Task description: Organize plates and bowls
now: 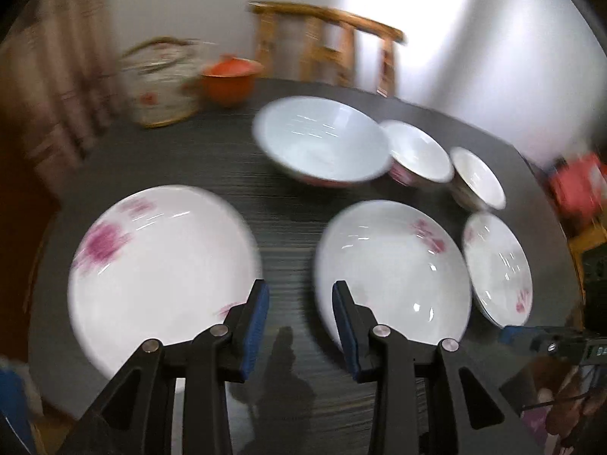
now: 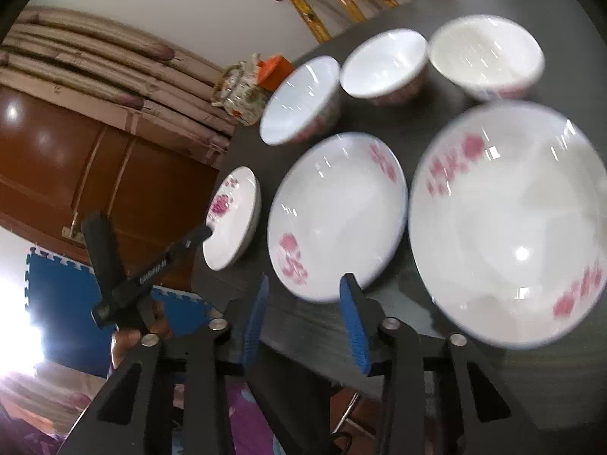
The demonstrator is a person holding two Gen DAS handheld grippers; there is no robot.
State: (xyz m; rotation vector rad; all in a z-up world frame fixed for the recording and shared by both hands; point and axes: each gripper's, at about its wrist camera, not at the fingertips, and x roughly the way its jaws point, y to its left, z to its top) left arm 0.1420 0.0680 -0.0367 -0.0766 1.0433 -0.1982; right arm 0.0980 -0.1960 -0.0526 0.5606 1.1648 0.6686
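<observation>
Both views motion-blurred; flower prints and rims smear, small details unreadable. Dark round table (image 1: 288,174) carries three plates in a near row, three bowls in a row behind them toward the far edge.

Left wrist view: left gripper (image 1: 300,292) open, blue pads apart, nothing between them, only bare table in the gap. Left plate (image 1: 159,265) lies just beside the left finger, its near rim hidden behind that finger. Middle plate (image 1: 394,269) sits beside the right finger, its near-left rim covered by it. Right plate (image 1: 497,265), at the table's right edge, is seen squashed by the lens. Big bowl (image 1: 322,140), mid bowl (image 1: 417,151), small bowl (image 1: 478,178) stand behind, close together; contact unclear. Orange lidded pot (image 1: 227,79) and a patterned container (image 1: 163,83) at the far-left edge, too blurred to identify. Wooden chair (image 1: 326,41) beyond.

Right wrist view: right gripper (image 2: 305,288) open, empty, over the table's near edge; the middle plate's near rim is just above the right fingertip, contact unclear. Left gripper body shows at left, a hand (image 2: 132,337) on it, mostly hidden.
</observation>
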